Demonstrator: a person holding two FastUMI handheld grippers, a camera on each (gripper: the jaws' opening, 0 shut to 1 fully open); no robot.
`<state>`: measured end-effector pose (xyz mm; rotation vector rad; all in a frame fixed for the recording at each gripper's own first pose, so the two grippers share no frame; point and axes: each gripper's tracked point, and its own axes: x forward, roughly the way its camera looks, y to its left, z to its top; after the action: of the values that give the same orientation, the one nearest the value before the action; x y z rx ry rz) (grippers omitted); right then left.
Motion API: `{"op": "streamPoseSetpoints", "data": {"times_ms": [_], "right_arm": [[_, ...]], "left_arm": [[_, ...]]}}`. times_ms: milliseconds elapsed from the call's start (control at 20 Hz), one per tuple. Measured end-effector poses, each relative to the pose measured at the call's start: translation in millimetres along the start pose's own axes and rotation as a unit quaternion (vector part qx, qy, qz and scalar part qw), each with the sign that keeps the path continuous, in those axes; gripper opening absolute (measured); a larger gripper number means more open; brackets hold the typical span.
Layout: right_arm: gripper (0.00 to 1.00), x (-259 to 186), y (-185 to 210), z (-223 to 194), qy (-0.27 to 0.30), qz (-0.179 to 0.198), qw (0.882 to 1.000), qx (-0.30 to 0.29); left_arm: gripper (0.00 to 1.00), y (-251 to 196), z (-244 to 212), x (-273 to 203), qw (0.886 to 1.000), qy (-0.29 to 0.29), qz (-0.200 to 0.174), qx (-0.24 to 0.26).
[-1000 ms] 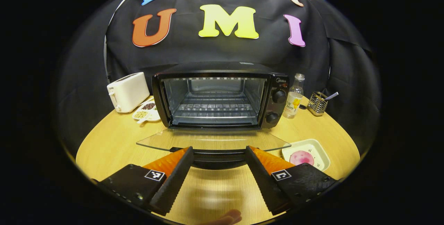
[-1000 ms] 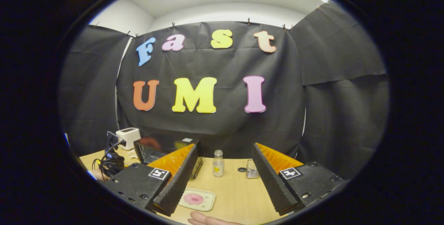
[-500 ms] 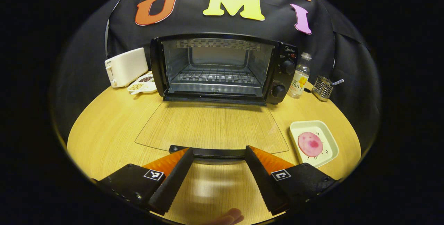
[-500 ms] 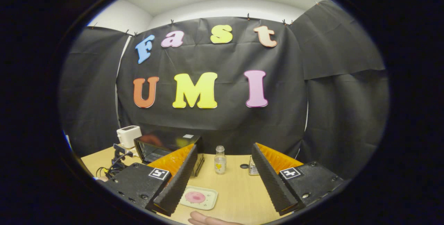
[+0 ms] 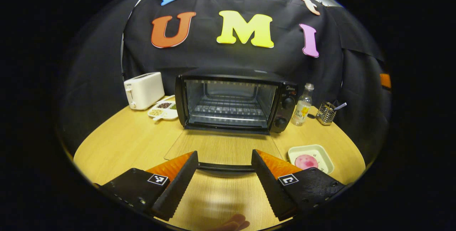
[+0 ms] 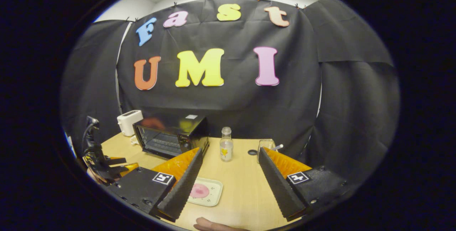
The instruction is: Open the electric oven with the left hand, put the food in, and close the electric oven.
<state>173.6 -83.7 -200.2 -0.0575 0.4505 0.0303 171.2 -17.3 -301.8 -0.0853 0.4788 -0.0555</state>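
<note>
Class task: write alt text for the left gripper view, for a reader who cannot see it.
An open tool faces an oven whose glass door lies folded down on a wooden table. A tray of pink food sits right of the door.

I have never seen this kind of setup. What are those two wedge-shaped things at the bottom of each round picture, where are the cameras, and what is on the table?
A person holds a handheld two-finger gripper in each hand; a fisheye camera rides on each, looking along its fingers. Those wedges are the fingers. In the left gripper view the left gripper is open, the handle of the electric oven door between its fingers; I cannot tell whether they touch it. The glass door lies folded down, the rack inside bare. In the right gripper view the right gripper is open, above the wooden table, holding nothing. On the table: a tray with pink food, a white toaster, a snack dish, a bottle and a wire holder.
</note>
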Motion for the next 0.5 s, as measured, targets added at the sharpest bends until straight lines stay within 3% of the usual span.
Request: {"op": "streamPoseSetpoints", "data": {"times_ms": [150, 350, 500], "right_arm": [[1.0, 27, -5, -36, 0.054, -0.011, 0.998, 0.005], [0.96, 59, -1, -92, 0.131, 0.001, 0.991, 0.018], [1.0, 81, 4, -125, 0.177, 0.012, 0.984, 0.033]], "left_arm": [[0.96, -5, 38, -29, 0.998, -0.059, 0.001, 0.019], [0.95, -13, 75, -67, 0.994, -0.111, -0.002, 0.015], [0.95, -13, 99, -92, 0.989, -0.146, 0.004, 0.026]]}}
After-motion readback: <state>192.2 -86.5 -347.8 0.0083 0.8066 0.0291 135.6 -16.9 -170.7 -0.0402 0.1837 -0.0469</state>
